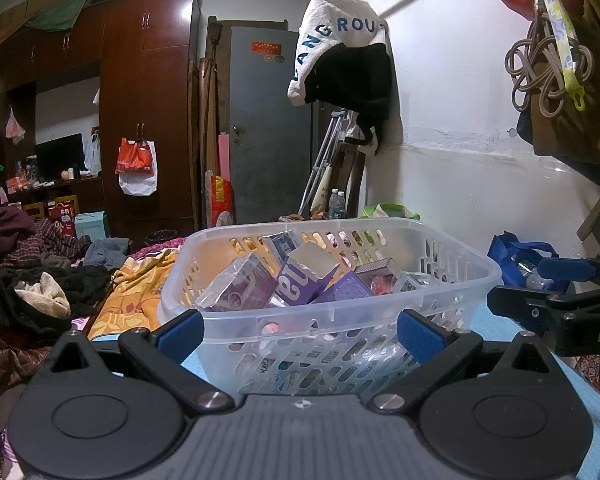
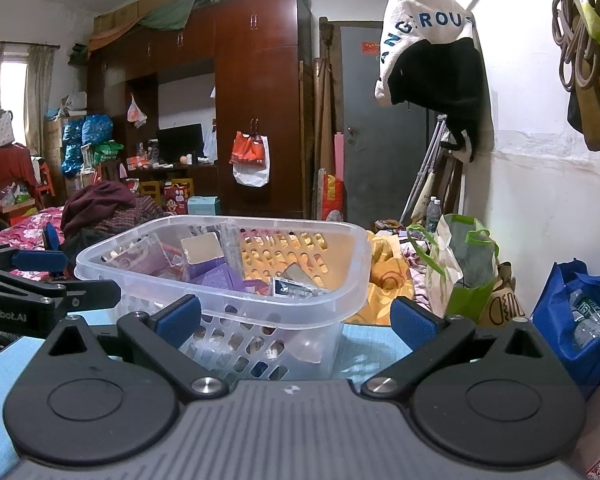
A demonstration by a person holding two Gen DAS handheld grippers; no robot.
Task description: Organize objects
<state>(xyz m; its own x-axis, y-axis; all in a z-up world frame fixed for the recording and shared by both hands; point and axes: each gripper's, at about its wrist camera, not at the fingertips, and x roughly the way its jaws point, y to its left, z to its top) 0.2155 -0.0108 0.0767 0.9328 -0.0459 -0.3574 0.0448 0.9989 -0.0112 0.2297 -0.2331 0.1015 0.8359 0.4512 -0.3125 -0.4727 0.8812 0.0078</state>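
A light blue worktop [image 2: 364, 354] carries a clear slotted basket [image 1: 452, 268], which stands near the worktop's front, between the two grippers. Left of it lies a bed [image 1: 132, 288] heaped with clothes; on the right, bags [image 2: 464, 276] crowd the white wall [image 1: 460, 120], leaving little room on that side. Bare worktop shows to the basket's right in the right wrist view.

The basket holds a jumble of small boxes [image 1: 306, 276], purple, white and clear-wrapped, piled below the rim.

The left gripper [image 1: 300, 330] faces the basket's near wall head-on and level. Its blue-padded fingers [image 1: 418, 336] are spread wide, one either side of the near wall, gripping nothing; whether the pads touch the plastic cannot be told.

The right gripper [image 2: 296, 322] sits level off the basket's right corner, fingers [image 2: 178, 320] likewise wide apart and empty, the left pad in front of the basket wall, the right over bare worktop. Each gripper shows at the edge of the other's view.
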